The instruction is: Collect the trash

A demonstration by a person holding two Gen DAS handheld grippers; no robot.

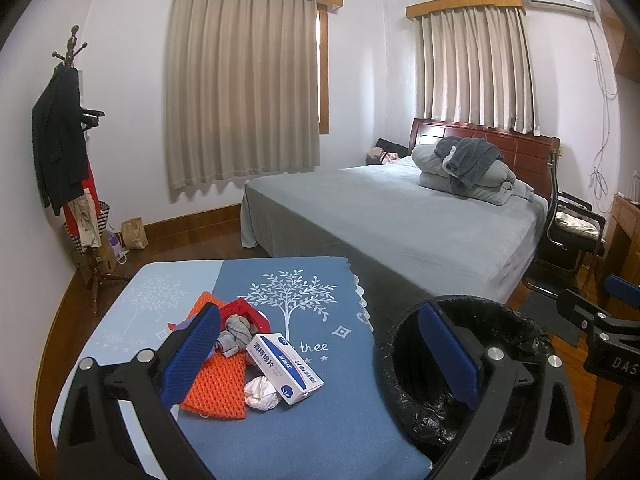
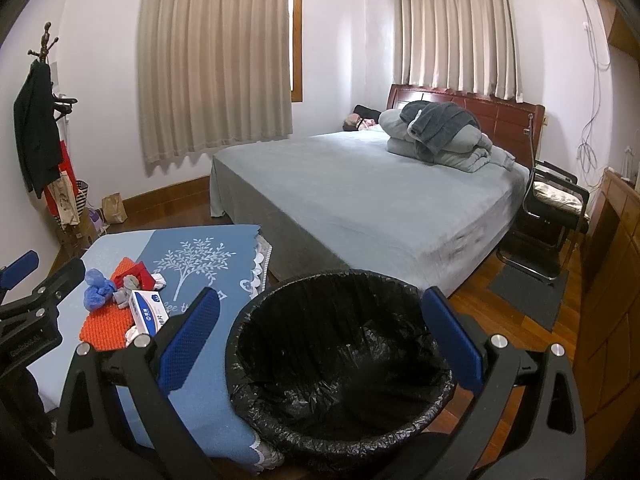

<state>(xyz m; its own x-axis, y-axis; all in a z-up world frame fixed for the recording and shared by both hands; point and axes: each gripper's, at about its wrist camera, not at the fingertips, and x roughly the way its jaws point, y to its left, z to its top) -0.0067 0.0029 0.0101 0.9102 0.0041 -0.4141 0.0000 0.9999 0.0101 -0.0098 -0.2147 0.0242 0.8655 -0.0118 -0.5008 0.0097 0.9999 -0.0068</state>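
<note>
A pile of trash lies on the blue table (image 1: 320,420): an orange foam net (image 1: 218,388), a red wrapper (image 1: 248,312), grey wads (image 1: 236,334), a white-and-blue box (image 1: 286,366), a crumpled white tissue (image 1: 262,392) and, in the right wrist view, a blue glove (image 2: 98,288). A bin with a black liner (image 2: 340,364) stands right of the table. My left gripper (image 1: 320,360) is open above the table, its left finger over the pile. My right gripper (image 2: 320,344) is open above the bin, holding nothing.
A bed (image 1: 400,216) with grey covers and folded bedding (image 1: 468,172) fills the room behind. A coat rack (image 1: 68,152) stands at the left wall, a paper bag (image 1: 134,234) beside it. A black chair (image 1: 572,236) and wooden cabinet (image 2: 616,280) are at right.
</note>
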